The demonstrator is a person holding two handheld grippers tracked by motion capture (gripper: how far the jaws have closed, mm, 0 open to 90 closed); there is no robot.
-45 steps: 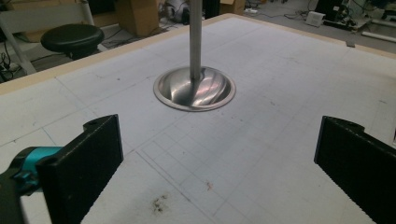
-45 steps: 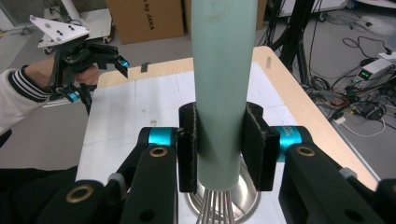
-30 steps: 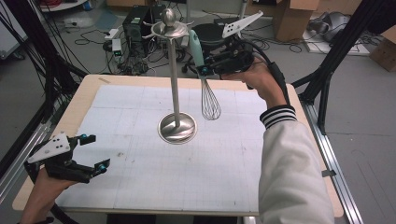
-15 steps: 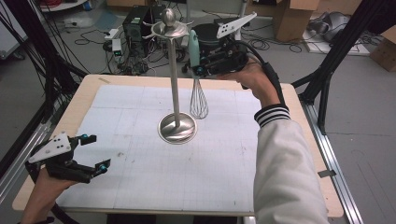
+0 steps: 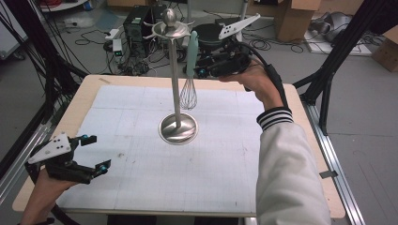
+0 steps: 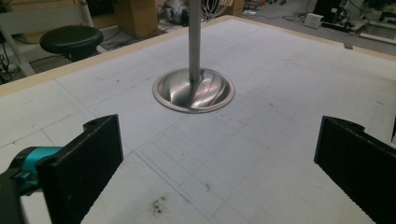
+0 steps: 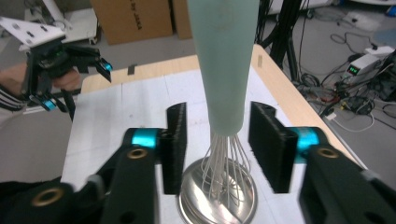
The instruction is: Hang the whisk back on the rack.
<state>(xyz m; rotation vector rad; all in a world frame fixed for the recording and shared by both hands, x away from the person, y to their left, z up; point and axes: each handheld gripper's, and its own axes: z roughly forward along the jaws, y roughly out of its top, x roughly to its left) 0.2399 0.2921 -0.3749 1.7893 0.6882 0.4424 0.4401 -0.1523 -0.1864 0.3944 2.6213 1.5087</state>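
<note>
A steel utensil stand (image 5: 175, 79) rises from its round base (image 6: 194, 91) in the middle of the white gridded mat. A whisk with a pale teal handle (image 5: 191, 51) hangs upright beside the pole, its top at a hook arm of the stand's crown and its wires (image 7: 222, 163) above the base. My right gripper (image 5: 199, 70) reaches in from the right at handle height. Its jaws have just been opening, so they stand open on either side of the handle (image 7: 224, 60) with a gap at each pad. My left gripper (image 5: 97, 151) rests open and empty low over the mat's near left corner.
The wooden table (image 5: 309, 122) ends just past the mat on every side. Cables and electronics (image 5: 136, 23) lie on the floor beyond the far edge, with a black stool (image 6: 70, 39) and cartons (image 5: 291, 16) nearby. Black frame bars (image 5: 328, 79) stand to the right.
The right gripper carried the whisk left to the stand's top. Its jaws then came apart off the handle. The left gripper stayed where it was.
</note>
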